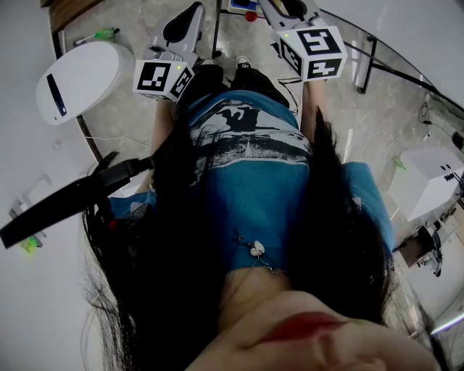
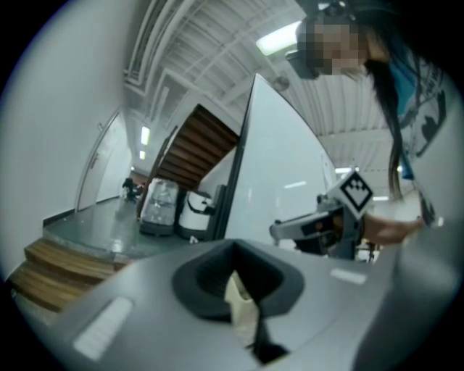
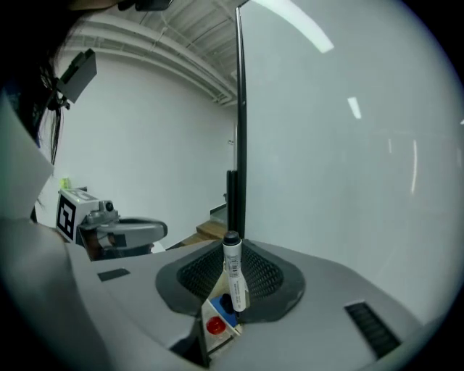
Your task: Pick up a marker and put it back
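Note:
A white marker (image 3: 233, 272) with a black cap stands nearly upright in the right gripper view. Its lower end sits between the jaws of my right gripper (image 3: 225, 313), which looks shut on it. Just below it shows a small white box (image 3: 216, 324) with a red and a blue round end. In the head view both grippers point away from the person's body: my right gripper (image 1: 290, 11) with its marker cube, my left gripper (image 1: 185, 22) beside it. The left gripper (image 2: 250, 319) shows only a cream piece in its dark slot; its jaws are unclear.
A large white board (image 3: 348, 145) on a black post (image 3: 239, 109) stands straight ahead. A round white device (image 1: 80, 76) lies on the floor at left, a white box (image 1: 431, 177) at right. A wooden staircase (image 2: 196, 145) rises in the background.

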Demonstrator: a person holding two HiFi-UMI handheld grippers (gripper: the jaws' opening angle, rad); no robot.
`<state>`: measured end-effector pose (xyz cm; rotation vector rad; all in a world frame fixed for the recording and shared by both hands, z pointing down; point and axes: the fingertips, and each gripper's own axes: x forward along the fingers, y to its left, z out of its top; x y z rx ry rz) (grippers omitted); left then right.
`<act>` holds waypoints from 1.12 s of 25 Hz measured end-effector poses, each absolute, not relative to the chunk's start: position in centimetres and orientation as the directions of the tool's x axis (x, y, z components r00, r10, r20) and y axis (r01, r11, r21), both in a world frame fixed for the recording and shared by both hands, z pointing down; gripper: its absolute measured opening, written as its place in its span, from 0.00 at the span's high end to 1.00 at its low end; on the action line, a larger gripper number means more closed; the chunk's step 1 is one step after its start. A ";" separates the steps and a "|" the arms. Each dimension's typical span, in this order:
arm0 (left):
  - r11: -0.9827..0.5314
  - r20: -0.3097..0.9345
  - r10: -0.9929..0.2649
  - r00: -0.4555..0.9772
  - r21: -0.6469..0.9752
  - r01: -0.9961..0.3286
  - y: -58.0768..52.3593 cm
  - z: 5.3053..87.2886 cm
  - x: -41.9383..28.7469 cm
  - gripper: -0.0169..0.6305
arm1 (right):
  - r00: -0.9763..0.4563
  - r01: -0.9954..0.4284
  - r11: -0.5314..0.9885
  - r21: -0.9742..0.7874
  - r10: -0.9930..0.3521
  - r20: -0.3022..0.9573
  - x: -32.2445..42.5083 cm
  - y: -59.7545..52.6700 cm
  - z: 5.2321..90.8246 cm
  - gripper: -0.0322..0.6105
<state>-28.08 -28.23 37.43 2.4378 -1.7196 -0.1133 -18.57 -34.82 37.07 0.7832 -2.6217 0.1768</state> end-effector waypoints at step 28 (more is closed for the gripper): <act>-0.364 0.036 -0.927 0.373 0.156 -0.918 -28.8 37.4 -27.0 0.97 | -0.695 -0.511 0.848 0.141 -0.505 0.512 -18.8 -35.1 39.9 0.82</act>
